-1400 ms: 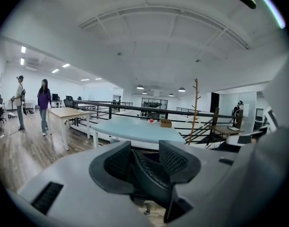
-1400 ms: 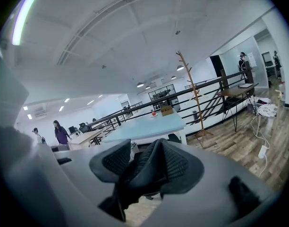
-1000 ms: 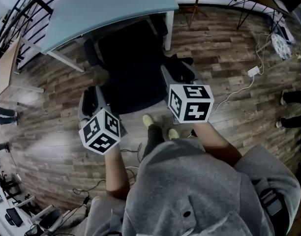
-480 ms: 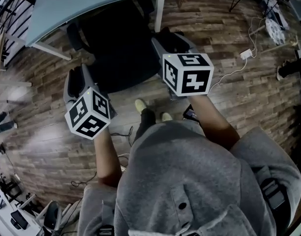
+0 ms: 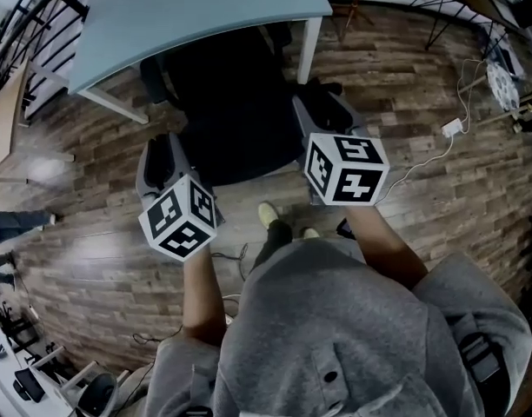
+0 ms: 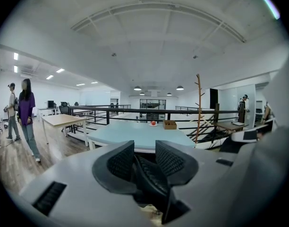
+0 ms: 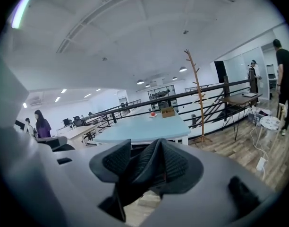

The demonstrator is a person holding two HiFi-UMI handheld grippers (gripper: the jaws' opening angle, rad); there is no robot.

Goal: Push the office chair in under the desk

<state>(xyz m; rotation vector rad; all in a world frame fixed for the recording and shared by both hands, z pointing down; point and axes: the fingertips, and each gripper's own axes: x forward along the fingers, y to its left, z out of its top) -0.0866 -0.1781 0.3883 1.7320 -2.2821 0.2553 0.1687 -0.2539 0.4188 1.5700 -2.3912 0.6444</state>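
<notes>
The black office chair [image 5: 231,111] stands partly under the light blue desk [image 5: 196,11], its backrest towards me. My left gripper [image 5: 160,142] is at the backrest's left edge and my right gripper [image 5: 311,98] at its right edge. In the left gripper view the jaws [image 6: 145,162] have just been closing, and the black mesh edge of the backrest [image 6: 154,183] lies pinched between the pads. The right gripper [image 7: 148,161] is likewise shut on the mesh backrest [image 7: 135,174]. The desk top [image 6: 135,134] lies straight ahead beyond the chair.
A white cable and power adapter [image 5: 448,127] lie on the wooden floor to the right. My shoe [image 5: 268,212] is just behind the chair. Two people [image 6: 24,112] walk at the far left by a wooden table [image 6: 62,119]. A coat stand [image 7: 196,98] and another person [image 7: 284,79] are to the right.
Both grippers and the chair between them have moved towards the desk, and less of the chair shows in front of the desk edge.
</notes>
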